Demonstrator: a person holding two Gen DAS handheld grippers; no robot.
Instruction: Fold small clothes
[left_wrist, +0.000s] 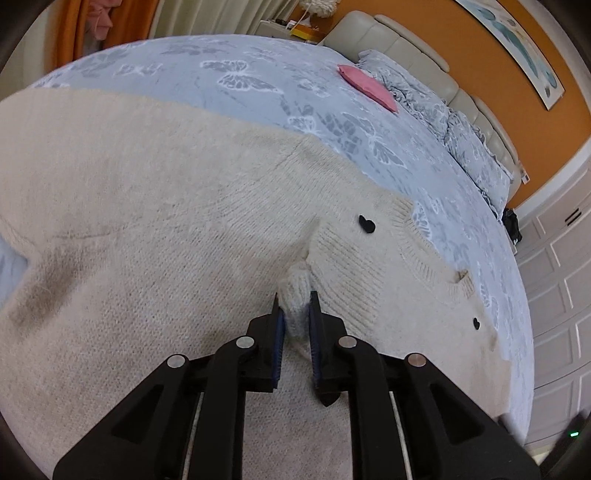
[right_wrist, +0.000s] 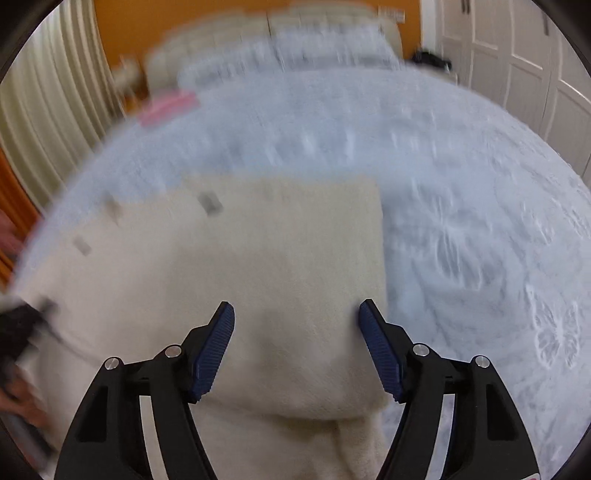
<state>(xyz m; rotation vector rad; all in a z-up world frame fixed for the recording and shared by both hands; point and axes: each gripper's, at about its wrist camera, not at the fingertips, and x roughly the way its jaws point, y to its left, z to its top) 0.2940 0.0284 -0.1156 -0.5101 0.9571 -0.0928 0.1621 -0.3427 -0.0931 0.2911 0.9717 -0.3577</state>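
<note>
Left gripper (left_wrist: 294, 301): jaws narrow, blue pads pinching a raised fold of the cream knit cardigan (left_wrist: 166, 229), the bunch of wool standing up between the fingertips. Right gripper (right_wrist: 296, 310): jaws wide, nothing between the pads; both tips hover over the cardigan's folded part, the right-hand tip just at its straight edge. Right wrist view is motion-blurred, so contact with the knit cannot be told. The cardigan lies flat, spread across the near part of the bed (left_wrist: 258, 77), filling most of the left wrist view. Two small black heart-shaped buttons (left_wrist: 366, 223) sit along its ribbed edge, right of the pinched fold. Beyond the cardigan, a pale blue bedspread with butterfly print. Farther past the cardigan, a pink folded item (left_wrist: 367, 86) lies near the rumpled blue pillows (left_wrist: 461, 136). Behind those, a padded cream headboard (left_wrist: 413, 55) against an orange wall (left_wrist: 554, 122) with a framed picture (left_wrist: 517, 44). Cream curtains (right_wrist: 48, 99) at the far side of the bed; white panelled doors (left_wrist: 557, 295) off the cardigan's buttoned side.
</note>
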